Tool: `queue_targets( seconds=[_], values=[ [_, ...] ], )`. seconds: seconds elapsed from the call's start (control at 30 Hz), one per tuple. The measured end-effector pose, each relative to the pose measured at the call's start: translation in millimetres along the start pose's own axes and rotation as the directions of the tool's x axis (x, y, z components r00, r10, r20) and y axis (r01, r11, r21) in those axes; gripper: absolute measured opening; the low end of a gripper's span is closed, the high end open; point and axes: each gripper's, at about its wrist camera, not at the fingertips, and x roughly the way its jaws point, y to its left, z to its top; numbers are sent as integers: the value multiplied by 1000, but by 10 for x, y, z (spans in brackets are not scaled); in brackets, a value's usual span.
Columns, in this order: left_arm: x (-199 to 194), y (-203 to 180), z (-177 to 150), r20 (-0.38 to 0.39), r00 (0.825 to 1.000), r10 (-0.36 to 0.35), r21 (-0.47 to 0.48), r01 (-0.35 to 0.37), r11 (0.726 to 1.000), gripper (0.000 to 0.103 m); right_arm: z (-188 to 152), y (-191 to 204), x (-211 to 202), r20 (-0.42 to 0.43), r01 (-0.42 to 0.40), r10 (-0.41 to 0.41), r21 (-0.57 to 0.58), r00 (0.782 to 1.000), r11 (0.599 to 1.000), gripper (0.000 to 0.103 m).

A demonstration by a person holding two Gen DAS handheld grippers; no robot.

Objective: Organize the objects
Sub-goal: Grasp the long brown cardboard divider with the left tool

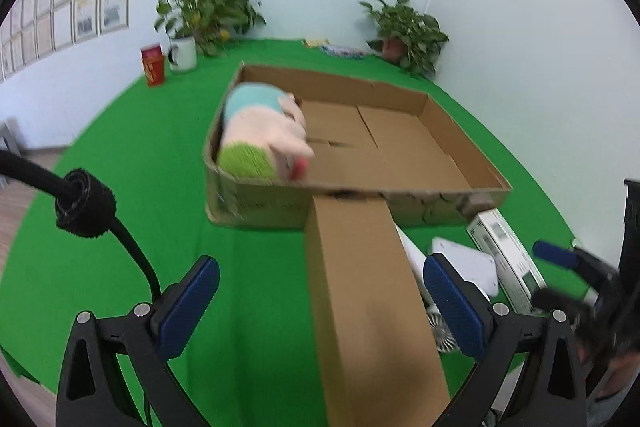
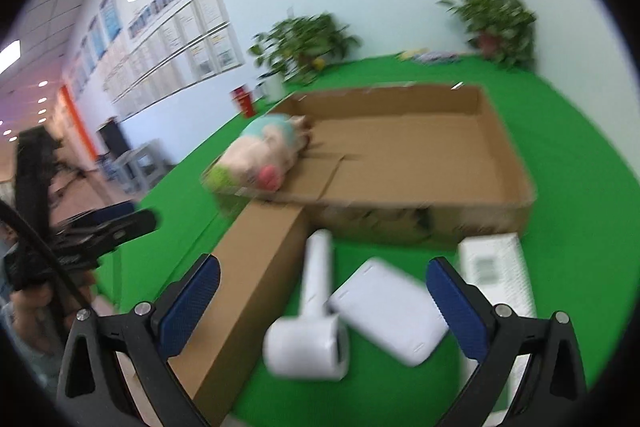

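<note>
On the green bench (image 1: 120, 227), a shallow open cardboard tray (image 1: 460, 131) sits at the middle, with a pastel plush toy (image 1: 260, 123) already lying in its near-left corner. Everything else waits outside the tray, along its near wall: a long brown carton (image 2: 256, 267) with its far end touching that wall, a white lint roller (image 2: 312, 319) just right of it, a white flat rounded case (image 2: 388, 311) beside the roller, and a white printed box (image 2: 496, 267) furthest right.

The left claw (image 1: 320, 307) is spread wide and holds nothing; the long brown carton runs between its fingers, nearer the right one. The right claw (image 2: 324, 307) is likewise spread and empty — roller and case lie between its fingers, but the view does not show whether it hovers over them or is down among them.

Judgement: the step in hand is picking the next loose item for the tray. Both views are smeared by motion, so the approach should settle before closing.

- For the roller, grip the handle across its width, not the drum, which would likely roll or slip.
- Roller and case lie almost touching — close on one only.
- The carton is long; take it near its middle so it does not tip.
- Set items in the bare right part of the tray, clear of the plush toy.
</note>
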Motion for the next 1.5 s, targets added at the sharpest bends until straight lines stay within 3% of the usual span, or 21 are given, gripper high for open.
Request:
queue_targets(
  seconds=[0.1, 0.2, 0.33, 0.5, 0.63, 0.77, 0.87, 1.0, 1.1, 1.3, 1.5],
  values=[
    [225, -18, -118, -108, 993, -39, -34, 35, 999, 102, -215, 194, 39, -52, -89, 86, -58, 995, 994, 103],
    [351, -17, -247, -162, 983, -82, -71, 72, 995, 101, -385, 425, 62, -90, -162, 155, -78, 984, 984, 102],
    [458, -45, -400, -210, 964, -165, -110, 144, 983, 93, -516, 571, 171, -123, -178, 171, -48, 978, 983, 103],
    [561, -165, -553, -301, 933, -198, -101, 175, 979, 81, -583, 626, 285, -165, -183, 176, -31, 971, 983, 103],
    [551, -231, -595, -298, 926, -232, -126, 202, 971, 81, -576, 601, 280, -163, -163, 152, -54, 975, 985, 103],
    [536, -359, -637, -317, 904, -289, -132, 259, 957, 80, -576, 553, 286, -171, -151, 141, -47, 975, 987, 103],
    [499, -366, -662, -308, 903, -299, -133, 270, 954, 80, -576, 547, 235, -168, -124, 113, -54, 979, 991, 103],
    [460, -205, -676, -272, 899, -343, -202, 295, 934, 80, -594, 588, 233, -189, -76, 62, -69, 980, 995, 102],
    [460, -116, -704, -271, 899, -344, -226, 288, 931, 73, -625, 671, 287, -217, -53, 35, -79, 975, 995, 102],
    [534, -74, -748, -277, 886, -373, -253, 307, 917, 73, -743, 876, 500, -298, -23, -13, -117, 954, 993, 103],
    [602, -70, -745, -276, 882, -381, -250, 317, 915, 73, -810, 918, 533, -276, 74, -121, -173, 954, 982, 99]
  ],
)
